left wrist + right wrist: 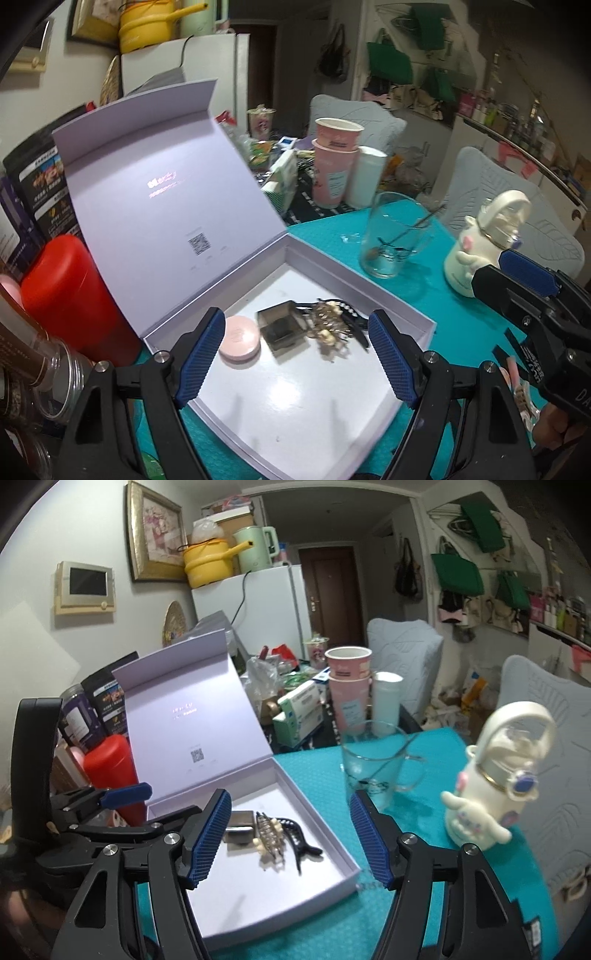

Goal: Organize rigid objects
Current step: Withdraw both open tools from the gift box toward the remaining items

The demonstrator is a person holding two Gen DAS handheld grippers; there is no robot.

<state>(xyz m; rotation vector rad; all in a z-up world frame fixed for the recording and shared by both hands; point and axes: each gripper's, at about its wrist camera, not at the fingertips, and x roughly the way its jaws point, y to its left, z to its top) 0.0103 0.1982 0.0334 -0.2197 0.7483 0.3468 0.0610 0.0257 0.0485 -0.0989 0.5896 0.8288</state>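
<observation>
An open lilac box [402, 312] [332, 843] lies on the teal mat, lid raised at the back. Inside lie a pink round compact [239, 341], a small dark square case [282, 330] [239, 828], a gold pearl hair clip [328, 325] [269, 840] and a black claw clip [354, 319] [297, 838]. My left gripper [295, 362] is open and empty, low over the box's near half. My right gripper [290, 836] is open and empty, over the box's right edge; it shows at the right of the left wrist view [517, 280].
A glass mug with a spoon [395, 236] [373, 760] and a white character bottle [487, 240] [495, 782] stand on the mat right of the box. A red canister [70, 291] [110, 771], jars and pink paper cups [334, 166] [349, 686] crowd the left and back.
</observation>
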